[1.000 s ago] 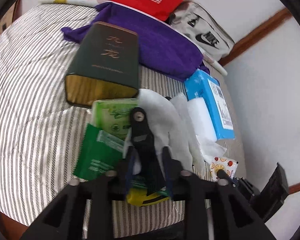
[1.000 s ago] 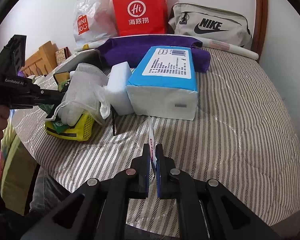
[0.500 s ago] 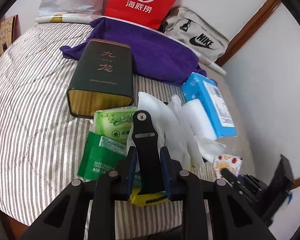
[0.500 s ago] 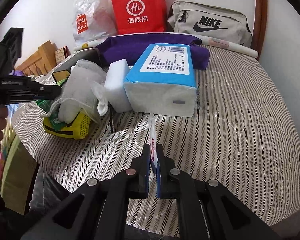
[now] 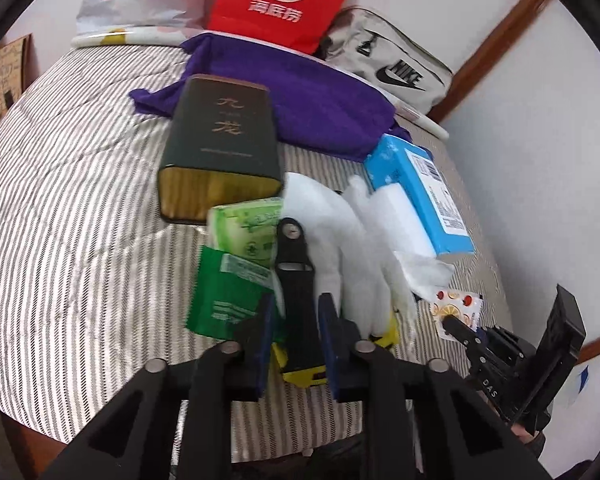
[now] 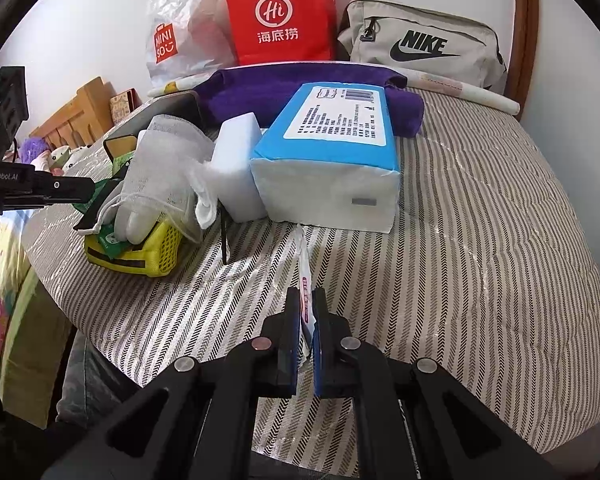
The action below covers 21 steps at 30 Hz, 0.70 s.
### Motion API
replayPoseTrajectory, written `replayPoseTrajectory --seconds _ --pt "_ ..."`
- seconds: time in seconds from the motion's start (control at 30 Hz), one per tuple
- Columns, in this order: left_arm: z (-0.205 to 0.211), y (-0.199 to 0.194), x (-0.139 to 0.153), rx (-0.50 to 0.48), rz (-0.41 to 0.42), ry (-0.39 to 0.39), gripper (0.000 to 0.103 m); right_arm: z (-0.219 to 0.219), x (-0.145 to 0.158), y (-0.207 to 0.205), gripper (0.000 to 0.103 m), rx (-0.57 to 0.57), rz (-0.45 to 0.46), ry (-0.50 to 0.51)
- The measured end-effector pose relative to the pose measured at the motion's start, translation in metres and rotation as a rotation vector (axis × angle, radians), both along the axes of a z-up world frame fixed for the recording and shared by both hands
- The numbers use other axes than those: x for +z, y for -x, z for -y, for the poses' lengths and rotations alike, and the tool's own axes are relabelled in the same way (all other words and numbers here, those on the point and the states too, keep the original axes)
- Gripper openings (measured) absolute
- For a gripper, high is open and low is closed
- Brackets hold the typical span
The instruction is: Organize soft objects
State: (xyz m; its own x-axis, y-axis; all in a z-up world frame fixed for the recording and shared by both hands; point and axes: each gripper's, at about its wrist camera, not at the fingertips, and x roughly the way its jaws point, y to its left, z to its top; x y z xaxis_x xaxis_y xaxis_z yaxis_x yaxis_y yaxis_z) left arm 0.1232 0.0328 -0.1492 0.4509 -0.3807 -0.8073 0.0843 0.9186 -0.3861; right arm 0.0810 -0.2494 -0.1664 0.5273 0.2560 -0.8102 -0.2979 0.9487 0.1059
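Observation:
A yellow mesh basket [image 6: 140,256] sits near the striped bed's front left edge. It holds a white mesh bag [image 6: 164,168], a light green tissue pack [image 5: 248,228] and a dark green sachet [image 5: 224,296]. My left gripper [image 5: 296,300] is shut on the basket's upright black handle [image 5: 294,264]. It also shows from the side as the left gripper [image 6: 90,196]. My right gripper [image 6: 307,294] is shut on a small fruit-print sachet [image 6: 305,272], held edge-on just above the bedding. That sachet [image 5: 456,308] hangs right of the basket. A white sponge [image 6: 238,168] and a blue tissue pack [image 6: 332,160] stand behind it.
A dark tin box [image 5: 220,148] lies behind the basket, with a purple towel [image 5: 300,96] beyond it. A red paper bag [image 6: 280,16], a white plastic bag [image 6: 180,32] and a grey Nike bag [image 6: 420,44] line the wall. Bare striped bedding [image 6: 480,240] spreads to the right.
My left gripper's pads have come together onto the black handle, and the left view has lifted and tilted slightly. The right gripper and its sachet have stayed put.

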Motion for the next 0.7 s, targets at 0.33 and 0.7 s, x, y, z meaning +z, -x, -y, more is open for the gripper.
replayPoseTrajectory --seconds 0.33,0.7 --pt "0.033 -0.01 -0.004 -0.033 0.003 -0.249 0.026 0.001 -0.002 0.0 0.006 0.001 0.0 -0.008" --pt "0.047 -0.011 -0.009 -0.019 0.034 -0.384 0.022 0.006 -0.005 -0.002 0.006 -0.006 0.008 -0.031"
